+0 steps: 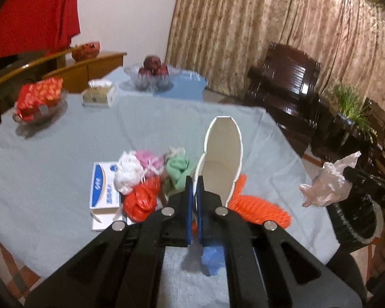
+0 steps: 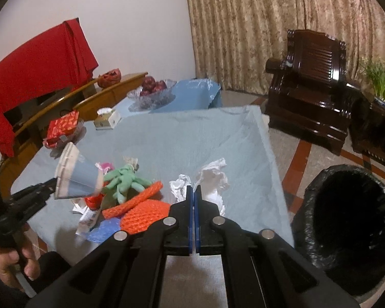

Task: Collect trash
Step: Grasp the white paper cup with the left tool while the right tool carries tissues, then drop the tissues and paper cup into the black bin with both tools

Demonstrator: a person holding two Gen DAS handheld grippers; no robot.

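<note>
1. Left wrist view: your left gripper [image 1: 195, 187] is clamped on the rim of a paper cup [image 1: 224, 161], which is held above the blue-grey tablecloth [image 1: 51, 174]; the cup's inside looks empty. Beyond it lie crumpled bags [image 1: 141, 179] and orange netting [image 1: 259, 208]. A glass bowl [image 1: 151, 79] holds red fruit. At the right edge, your other gripper carries a pale crumpled plastic piece [image 1: 326, 184] above the black-lined bin [image 1: 356, 218].

2. Right wrist view: your right gripper [image 2: 193, 192] is pinched shut on white crumpled plastic [image 2: 210, 179], though the contact is partly hidden. The bin [image 2: 346, 228] stands beside the table at the right; its inside is too dark to read. A second glass dish [image 2: 64, 133] holds a red packet.
</note>
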